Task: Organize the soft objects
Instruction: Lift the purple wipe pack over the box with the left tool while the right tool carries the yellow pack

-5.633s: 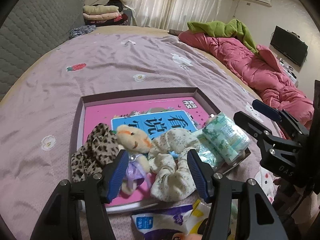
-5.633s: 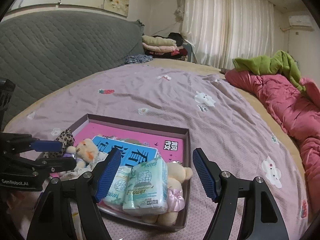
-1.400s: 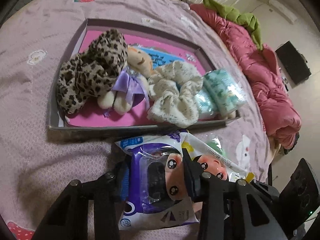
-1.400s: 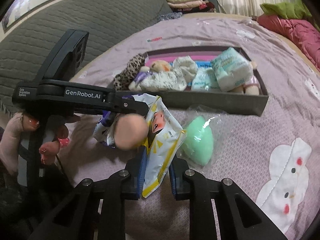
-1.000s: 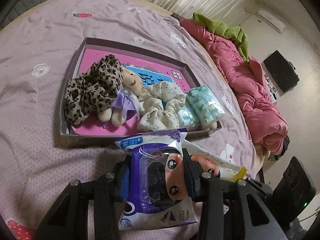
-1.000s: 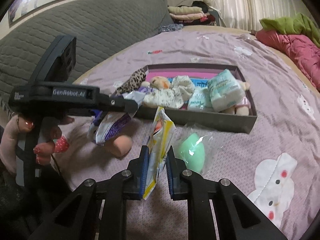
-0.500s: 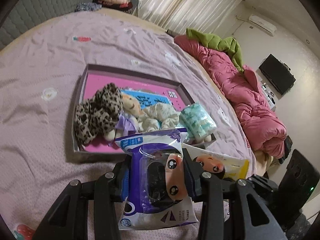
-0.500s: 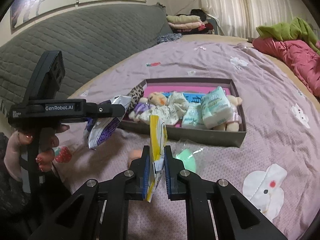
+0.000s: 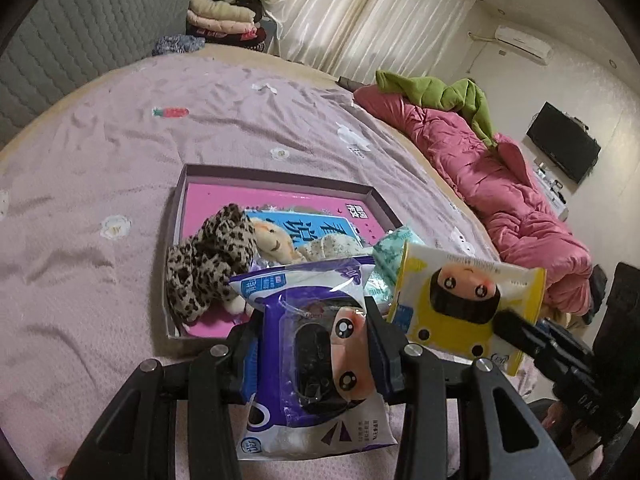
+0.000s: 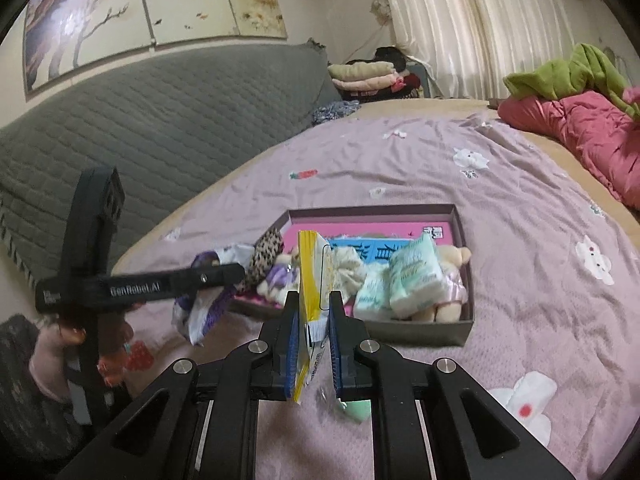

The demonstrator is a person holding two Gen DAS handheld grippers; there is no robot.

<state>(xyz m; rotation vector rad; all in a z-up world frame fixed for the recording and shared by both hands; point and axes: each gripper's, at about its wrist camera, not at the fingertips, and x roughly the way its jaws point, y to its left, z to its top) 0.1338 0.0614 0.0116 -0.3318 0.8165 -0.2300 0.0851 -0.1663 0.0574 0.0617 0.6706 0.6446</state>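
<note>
Purple plastic fills the left gripper (image 9: 311, 354), whose blue-padded jaws are clamped on a purple wipes pack (image 9: 316, 364) printed with a cartoon face, the pack lifted clear of the bedsheet. Beside it the right gripper (image 10: 313, 322) is pinched tight on a thin yellow tissue pack (image 10: 314, 280), held edge-on and upright in its own camera and seen face-on, with a doll's face, from the left wrist view (image 9: 464, 308). Just beyond both packs a shallow grey tray (image 10: 424, 334) rests on the lilac bedsheet (image 9: 100, 168); it holds a leopard-print scrunchie (image 9: 208, 264), a small plush bear (image 9: 272, 240), a cream floral scrunchie (image 10: 350, 270), mint-green tissue packs (image 10: 412, 280) and a second plush toy (image 10: 452, 258) partly hidden behind them, all lying on a pink booklet (image 9: 280, 200). A pale green object (image 10: 354, 406) in clear wrap lies on the sheet under the right gripper's fingers, mostly hidden. A person's hand (image 10: 52, 344) grips the left tool's handle at the lower left of the right wrist view. Farther off, a crumpled pink quilt (image 9: 500, 184) with a green blanket (image 9: 436, 90) runs along the bed's far side, folded clothes (image 10: 368, 74) are stacked near white curtains (image 9: 368, 20), and a grey quilted headboard (image 10: 160, 120) rises behind.
</note>
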